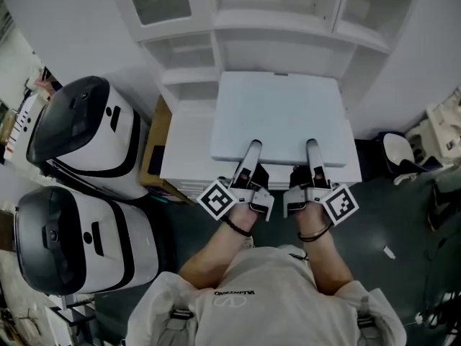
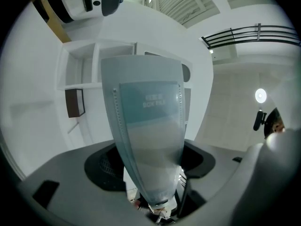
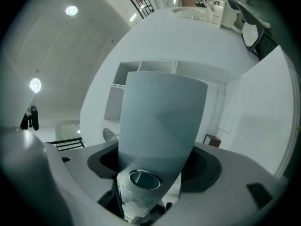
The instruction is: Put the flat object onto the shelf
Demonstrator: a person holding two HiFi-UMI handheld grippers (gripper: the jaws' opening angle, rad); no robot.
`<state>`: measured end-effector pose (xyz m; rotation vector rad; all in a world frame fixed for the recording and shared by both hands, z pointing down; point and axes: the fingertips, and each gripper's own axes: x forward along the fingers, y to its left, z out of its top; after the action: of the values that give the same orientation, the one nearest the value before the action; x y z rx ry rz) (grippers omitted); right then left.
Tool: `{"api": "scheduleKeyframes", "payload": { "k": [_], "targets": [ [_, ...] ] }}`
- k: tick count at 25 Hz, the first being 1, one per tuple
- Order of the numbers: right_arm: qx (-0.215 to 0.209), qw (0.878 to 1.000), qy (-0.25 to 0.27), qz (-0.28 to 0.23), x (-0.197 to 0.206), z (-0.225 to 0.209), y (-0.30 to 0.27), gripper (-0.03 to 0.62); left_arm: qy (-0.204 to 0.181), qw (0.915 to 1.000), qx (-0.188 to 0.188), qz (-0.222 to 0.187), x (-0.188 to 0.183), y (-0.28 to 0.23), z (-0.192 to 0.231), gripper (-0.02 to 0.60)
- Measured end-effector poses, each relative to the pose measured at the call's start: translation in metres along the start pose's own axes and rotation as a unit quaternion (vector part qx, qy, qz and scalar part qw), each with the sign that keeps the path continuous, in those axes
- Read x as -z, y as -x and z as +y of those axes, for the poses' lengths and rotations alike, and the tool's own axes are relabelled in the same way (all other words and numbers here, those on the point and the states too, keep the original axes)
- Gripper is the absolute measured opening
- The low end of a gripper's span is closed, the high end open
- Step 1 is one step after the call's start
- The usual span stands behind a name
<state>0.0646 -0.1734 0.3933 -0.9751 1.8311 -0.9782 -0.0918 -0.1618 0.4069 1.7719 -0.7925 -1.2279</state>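
Note:
The flat object [image 1: 277,114] is a pale blue-white box file, held level over a low white cabinet top [image 1: 184,161] in front of the white shelf unit [image 1: 238,27]. My left gripper [image 1: 251,150] is shut on its near edge, left of the middle. My right gripper [image 1: 312,148] is shut on the same edge, further right. In the left gripper view the box file [image 2: 146,126] stands edge-on between the jaws, with faint print on its spine. In the right gripper view the box file [image 3: 160,121] fills the gap between the jaws, with a round finger hole near its base.
Two large white-and-black machines [image 1: 83,132] [image 1: 79,240] stand on the floor at the left. A brown board [image 1: 155,146] leans beside the cabinet. Open shelf compartments [image 1: 191,52] lie beyond the file. White clutter [image 1: 400,153] sits on the dark floor at the right.

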Motion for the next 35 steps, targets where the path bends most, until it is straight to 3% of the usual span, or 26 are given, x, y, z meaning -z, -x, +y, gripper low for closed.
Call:
{"api": "scheduleKeyframes", "payload": {
  "k": [10,27,35],
  "targets": [
    [0.002,1.000,-0.002,-0.011,-0.013,-0.010,-0.048,0.345,0.002,1.0000,-0.002,0.008,-0.019,-0.047,0.015,0.321],
    [-0.072,0.997,-0.018,0.002,-0.089,0.004,-0.190,0.345,-0.054,0.9981,0.017,-0.022,-0.054,-0.188,-0.003,0.321],
    [-0.087,0.995,-0.049,0.023,-0.100,-0.007,-0.224,0.345,-0.085,0.9955,0.012,-0.040,-0.061,-0.219,0.001,0.321]
  ]
}}
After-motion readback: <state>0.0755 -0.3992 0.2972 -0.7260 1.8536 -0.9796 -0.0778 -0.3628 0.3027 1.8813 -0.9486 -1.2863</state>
